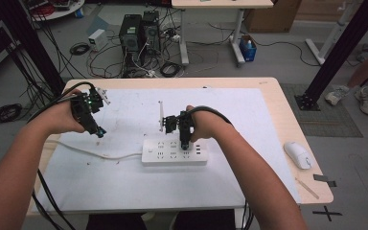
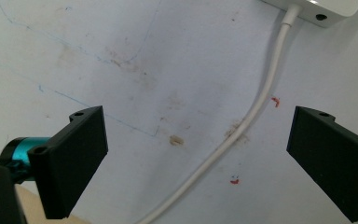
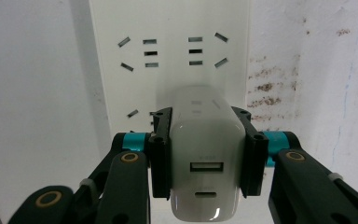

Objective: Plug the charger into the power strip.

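Two black jaws of the right gripper [image 3: 207, 158] pinched a white rectangular USB charger block [image 3: 205, 163] from both sides, directly above the white plastic power strip [image 1: 174, 152]; whether its prongs were seated was unclear. Well apart, the left gripper [image 2: 196, 158] hovered spread wide over the strip's white cord [image 2: 256, 107].

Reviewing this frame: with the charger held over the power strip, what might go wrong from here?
1. The right gripper clamps the white USB charger block by its smooth sides; pushing it into the white power strip might make it slip or tilt.
2. The left gripper hangs open above the white cord, so nothing steadies the strip, which may slide.
3. The charger hides the sockets beneath it in the right gripper view, so the prongs could miss.
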Tool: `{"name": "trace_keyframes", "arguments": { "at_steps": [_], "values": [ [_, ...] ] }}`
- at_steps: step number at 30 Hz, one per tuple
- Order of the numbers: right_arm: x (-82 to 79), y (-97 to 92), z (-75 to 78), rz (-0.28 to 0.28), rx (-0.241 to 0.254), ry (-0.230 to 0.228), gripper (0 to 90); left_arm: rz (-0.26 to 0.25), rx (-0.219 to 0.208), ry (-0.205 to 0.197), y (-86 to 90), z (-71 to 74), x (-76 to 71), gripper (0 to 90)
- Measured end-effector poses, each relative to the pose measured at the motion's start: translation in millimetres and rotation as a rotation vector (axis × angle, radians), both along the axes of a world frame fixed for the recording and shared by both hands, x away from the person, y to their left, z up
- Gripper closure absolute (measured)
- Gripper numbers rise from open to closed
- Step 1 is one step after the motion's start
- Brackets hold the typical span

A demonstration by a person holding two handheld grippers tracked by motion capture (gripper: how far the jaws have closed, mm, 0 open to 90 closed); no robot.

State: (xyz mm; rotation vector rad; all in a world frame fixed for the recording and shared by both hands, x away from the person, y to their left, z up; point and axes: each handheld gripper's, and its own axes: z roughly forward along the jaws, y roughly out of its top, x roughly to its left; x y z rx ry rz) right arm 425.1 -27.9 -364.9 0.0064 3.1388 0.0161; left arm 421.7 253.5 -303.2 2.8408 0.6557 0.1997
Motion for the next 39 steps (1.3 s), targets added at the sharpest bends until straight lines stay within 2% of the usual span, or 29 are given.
{"name": "trace_keyframes", "arguments": {
  "at_steps": [1, 5, 6, 8, 9, 14, 15, 17, 24, 26, 27, 29, 34, 36, 37, 39],
  "values": [
    [-1.1, -1.8, 0.1, -0.010, 0.009, 0.002, 63.1, -0.002, 0.001, 0.001, -0.6, 0.0, 0.3, 5.2],
    [-2.6, -0.2, -0.5, 0.009, 0.002, -0.015, 63.2, -0.005, 0.008, 0.003, -2.8, -0.8, 1.5, 5.1],
    [-5.9, 2.1, -0.3, 0.018, -0.023, -0.026, 63.2, -0.003, 0.007, 0.004, -3.3, -0.9, 1.6, 5.2],
    [-4.1, 1.6, -0.6, 0.010, -0.012, -0.021, 63.2, -0.002, 0.000, 0.002, -4.5, -1.5, 1.8, 5.1],
    [-1.8, 0.9, -0.8, 0.005, -0.005, -0.005, 63.2, -0.001, 0.000, 0.002, -5.6, -2.4, 1.6, 5.2],
    [-4.2, 4.7, -5.0, 0.006, -0.018, -0.019, 63.1, -0.003, 0.001, 0.006, -6.8, -7.1, 1.0, 5.2],
    [-3.2, 2.5, -4.6, -0.010, -0.012, -0.008, 63.1, -0.004, -0.006, 0.011, -6.3, -9.6, 0.5, 5.2],
    [-1.4, 2.2, -4.8, -0.001, -0.008, -0.004, 63.0, -0.005, -0.006, 0.011, -5.9, -10.9, -0.8, 5.1],
    [-2.5, 2.6, -4.1, 0.003, -0.011, -0.008, 62.0, -0.001, -0.001, 0.006, -0.8, -6.3, -0.4, 5.2],
    [-1.0, 1.9, -2.8, -0.002, 0.008, -0.004, 55.6, 0.003, -0.003, 0.002, -0.8, -5.1, -0.9, 5.1],
    [-1.0, 1.1, -0.8, -0.011, 0.018, 0.013, 54.7, 0.000, -0.002, 0.002, -0.9, -3.8, -0.8, 5.2],
    [-0.5, -0.4, 3.2, -0.017, 0.031, -0.001, 52.6, -0.003, 0.001, 0.000, -1.7, -2.2, -1.0, 5.1],
    [-0.1, -10.0, 11.5, -0.041, 0.048, 0.010, 45.3, -0.006, 0.001, -0.004, -4.3, 1.3, -1.0, 5.2],
    [-0.1, -15.6, 18.6, -0.060, 0.079, 0.010, 43.5, -0.005, 0.001, -0.003, -4.9, 1.9, -0.4, 5.2],
    [0.3, -18.3, 21.8, -0.055, 0.098, 0.013, 45.3, -0.006, 0.007, -0.002, -5.1, 2.8, 0.0, 5.2],
    [0.6, -23.1, 27.4, -0.060, 0.127, 0.006, 42.5, -0.004, 0.004, -0.005, -6.0, 3.5, 0.4, 5.2]
  ]
}}
